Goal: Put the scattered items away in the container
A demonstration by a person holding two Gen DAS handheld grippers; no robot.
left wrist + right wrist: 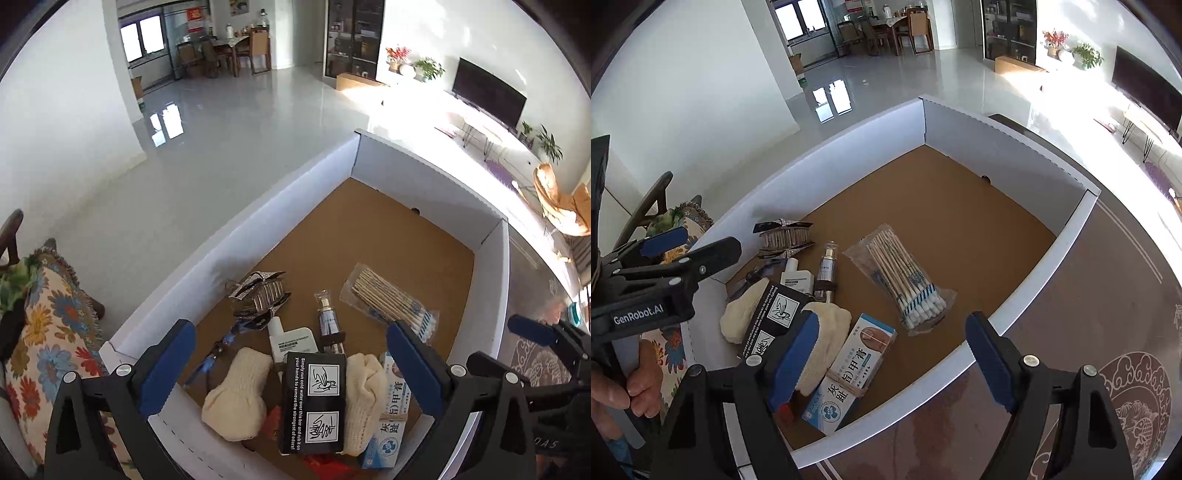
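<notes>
Nearest the cameras, the left tool (291, 369) stands with its jaws spread wide over the near corner of the white cardboard box (236, 229), nothing between the pads; the right tool (894, 354) hangs beside it, jaws also apart and empty, straddling the box's near wall. A hand (635, 384) grips the left tool's handle at the frame edge.

Directly below lies a crowded heap: a black soap-bar carton (314, 402) resting across cream knitted socks (236, 398), a blue-and-white ointment carton (849, 369) touching them, and something red (325, 469), partly hidden, beneath.

Just beyond stand a small white bottle (291, 339), a slim pump bottle (327, 317), a sparkly hair clip (258, 295) and a bag of cotton swabs (905, 280), all on the brown box floor. The far half of the box is bare.

Beyond that, the patterned surface (1071, 295) carries the box; no loose item shows on the part in view.

Risk: the carton perches on soft socks and could slide if a descending finger nudges it; a low left finger could catch the near wall and shift the whole box. Pressing the heap may crush the thin ointment carton.
</notes>
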